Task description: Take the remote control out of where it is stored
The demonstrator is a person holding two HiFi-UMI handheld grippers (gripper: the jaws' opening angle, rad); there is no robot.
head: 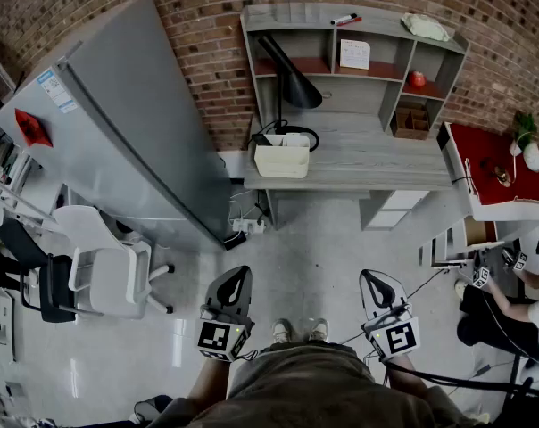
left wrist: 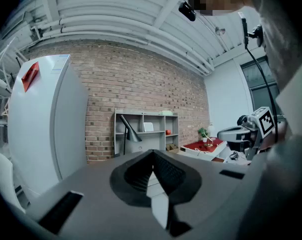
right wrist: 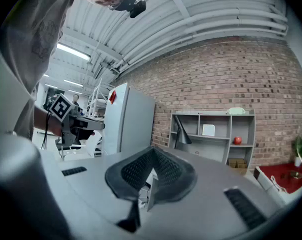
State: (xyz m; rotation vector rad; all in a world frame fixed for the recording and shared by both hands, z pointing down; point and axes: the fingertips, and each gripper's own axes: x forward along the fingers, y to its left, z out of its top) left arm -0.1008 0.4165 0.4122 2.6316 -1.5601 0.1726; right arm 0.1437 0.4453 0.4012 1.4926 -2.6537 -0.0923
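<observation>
No remote control shows in any view. I stand on the grey floor a few steps from a grey desk (head: pixel 368 154) with a shelf unit (head: pixel 385 69) on it. A white drawer block (head: pixel 396 209) sits under the desk's right end, closed. My left gripper (head: pixel 234 283) is held low in front of me, shut and empty, its pads meeting at the tip (left wrist: pixel 152 153). My right gripper (head: pixel 378 285) is beside it at the same height, also shut with nothing in it (right wrist: pixel 152 151). Both point toward the desk.
A black lamp (head: pixel 289 83) and a white box (head: pixel 282 159) stand on the desk's left part. A tall grey fridge (head: pixel 127 123) is on the left, with a white chair (head: pixel 104 270) in front of it. A red-topped table (head: pixel 497 163) and a seated person (head: pixel 519 306) are on the right.
</observation>
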